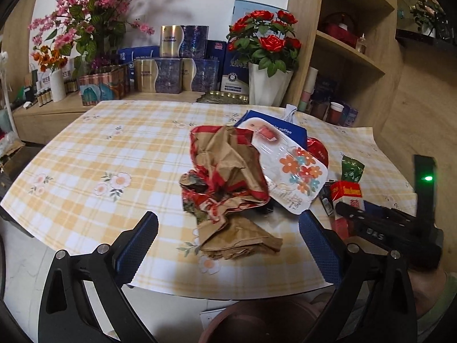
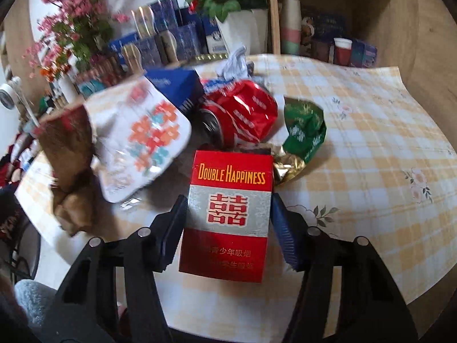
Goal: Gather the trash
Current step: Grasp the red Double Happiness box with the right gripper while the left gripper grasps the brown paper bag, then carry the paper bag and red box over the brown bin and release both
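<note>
Your left wrist camera looks forward and downward between its two blue-padded fingers (image 1: 137,243) from the near edge of the yellow-checked tablecloth (image 1: 114,154), facing the wall shelf. Your right wrist camera sits much closer and lower, angled down at the red and silver cigarette pack (image 2: 228,214) filling its centre. Both views share the crumpled brown paper bag (image 1: 228,171), white flowered plastic pouch (image 1: 288,168), green foil wrapper (image 1: 352,168) and potted red roses (image 1: 265,37).

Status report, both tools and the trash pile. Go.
Left tool open, crumpled brown paper bag between its fingers. Right tool closing round red cigarette pack, contact unclear. Crushed red can right behind pack.
</note>
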